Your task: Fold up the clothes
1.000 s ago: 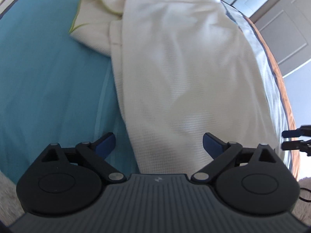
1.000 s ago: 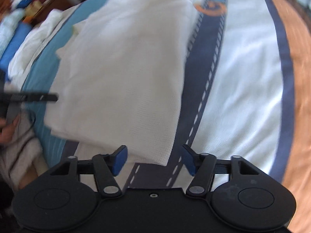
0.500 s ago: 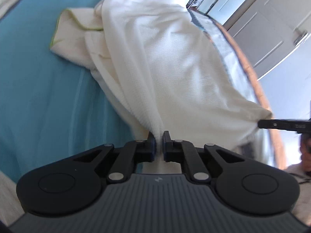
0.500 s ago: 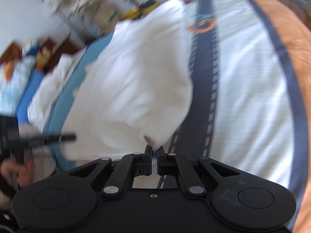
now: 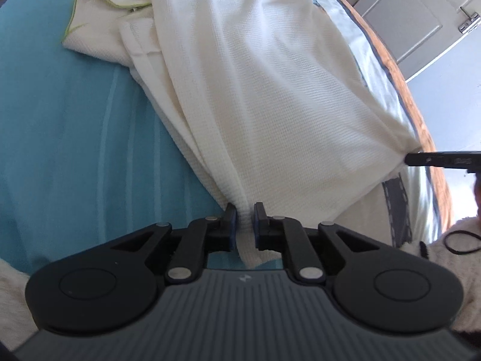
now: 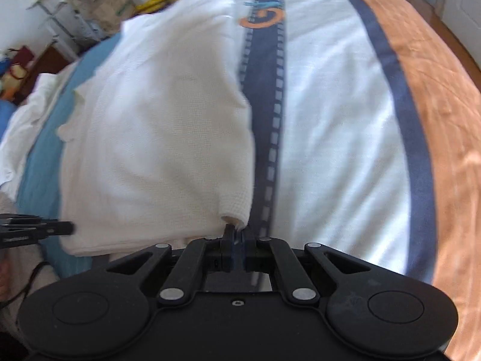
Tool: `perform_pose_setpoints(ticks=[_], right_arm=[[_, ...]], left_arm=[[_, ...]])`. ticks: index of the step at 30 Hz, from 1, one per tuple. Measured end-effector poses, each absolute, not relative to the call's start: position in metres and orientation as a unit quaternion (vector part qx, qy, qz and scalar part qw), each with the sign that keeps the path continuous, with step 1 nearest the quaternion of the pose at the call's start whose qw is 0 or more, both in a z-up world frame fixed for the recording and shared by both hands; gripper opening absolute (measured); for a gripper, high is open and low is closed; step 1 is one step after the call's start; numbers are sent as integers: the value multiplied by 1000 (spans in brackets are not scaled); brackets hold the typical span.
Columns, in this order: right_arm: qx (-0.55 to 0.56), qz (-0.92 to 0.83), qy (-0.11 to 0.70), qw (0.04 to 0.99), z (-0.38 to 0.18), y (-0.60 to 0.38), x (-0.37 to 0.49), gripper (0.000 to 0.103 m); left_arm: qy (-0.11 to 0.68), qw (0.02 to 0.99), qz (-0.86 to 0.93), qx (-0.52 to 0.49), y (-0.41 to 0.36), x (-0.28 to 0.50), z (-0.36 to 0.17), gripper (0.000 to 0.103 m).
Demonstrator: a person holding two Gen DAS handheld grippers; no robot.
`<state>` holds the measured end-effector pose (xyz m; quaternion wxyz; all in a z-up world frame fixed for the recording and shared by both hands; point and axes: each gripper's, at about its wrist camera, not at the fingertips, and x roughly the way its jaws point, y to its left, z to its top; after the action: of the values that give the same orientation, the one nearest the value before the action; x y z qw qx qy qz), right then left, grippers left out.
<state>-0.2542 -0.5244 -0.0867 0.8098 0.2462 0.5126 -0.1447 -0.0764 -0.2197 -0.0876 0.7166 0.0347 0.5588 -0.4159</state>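
Note:
A white waffle-knit garment [image 5: 264, 96] lies lengthwise on the bed and also shows in the right wrist view [image 6: 162, 138]. My left gripper [image 5: 245, 222] is shut on its near left corner, and the cloth is bunched between the blue pads. My right gripper [image 6: 237, 240] is shut on the near right corner, which is lifted and curled. The right gripper's tip shows in the left wrist view [image 5: 421, 158] at the garment's right corner. The left gripper's tip shows in the right wrist view [image 6: 54, 228].
The bed has a teal sheet [image 5: 75, 138] on the left and a white cover with navy and orange stripes [image 6: 336, 114] on the right. Another cream cloth with green trim [image 5: 99, 24] lies beyond the garment. A white door [image 5: 415, 18] stands at the far right.
Both grippers went from open to shut on the garment's near corners. They have lifted the near edge, and the cloth now pulls taut between them.

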Motion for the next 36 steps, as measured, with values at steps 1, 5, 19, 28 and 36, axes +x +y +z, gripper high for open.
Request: perform_pose_setpoints(ticks=[1, 5, 19, 28, 36], right_arm=[[238, -144, 508, 815, -84, -525, -250, 8], [207, -142, 492, 834, -72, -530, -232, 20], [121, -123, 410, 895, -33, -548, -151, 56], [210, -105, 365, 901, -48, -613, -23, 58], [276, -120, 361, 883, -79, -688, 93, 67]], left_arm=[[551, 721, -420, 26, -216, -71, -79, 18], [497, 758, -421, 10, -203, -38, -41, 45], [411, 817, -404, 18, -279, 157, -39, 55], [406, 808, -427, -9, -336, 264, -91, 59], [464, 758, -452, -82, -359, 309, -138, 67]])
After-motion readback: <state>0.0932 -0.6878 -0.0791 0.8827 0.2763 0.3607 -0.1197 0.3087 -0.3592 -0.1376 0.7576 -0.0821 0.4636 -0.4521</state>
